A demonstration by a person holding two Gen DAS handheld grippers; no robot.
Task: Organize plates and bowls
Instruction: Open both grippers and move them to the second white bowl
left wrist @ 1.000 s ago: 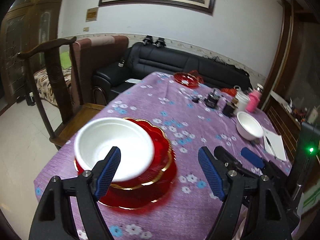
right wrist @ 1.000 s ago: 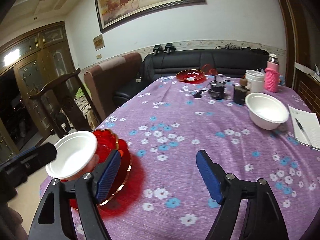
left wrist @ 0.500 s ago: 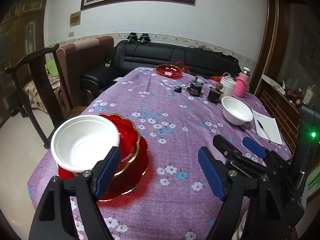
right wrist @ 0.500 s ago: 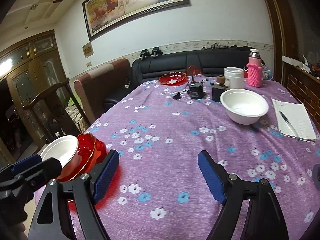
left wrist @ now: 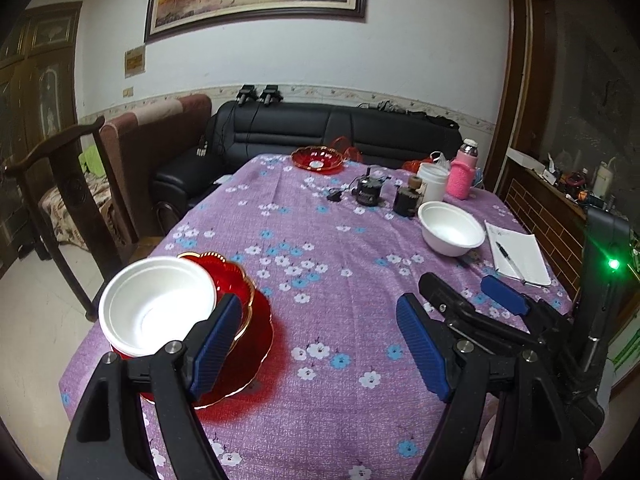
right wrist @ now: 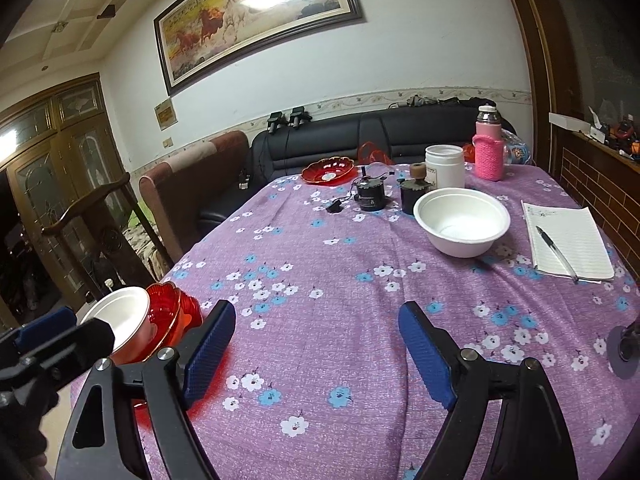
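A white bowl (left wrist: 156, 304) sits in a red bowl (left wrist: 230, 280) on a red plate (left wrist: 256, 340) at the table's near left corner; this stack also shows in the right wrist view (right wrist: 160, 316). A second white bowl (left wrist: 450, 232) stands at the right, also in the right wrist view (right wrist: 460, 224). A red dish (left wrist: 318, 158) sits at the far end, also in the right wrist view (right wrist: 330, 170). My left gripper (left wrist: 316, 344) is open and empty, right of the stack. My right gripper (right wrist: 316, 356) is open and empty above the near table.
The table has a purple flowered cloth (left wrist: 340, 272). A notepad with a pen (right wrist: 568, 240), a white jar (right wrist: 444, 166), a pink-sleeved flask (right wrist: 488, 148) and small dark gadgets (right wrist: 370, 194) stand at the far right. A wooden chair (left wrist: 44, 184) and black sofa (left wrist: 340, 132) flank the table.
Both grippers have pulled back and turned right, away from the stack. The stack now sits further left in both views; the far white bowl looms larger.
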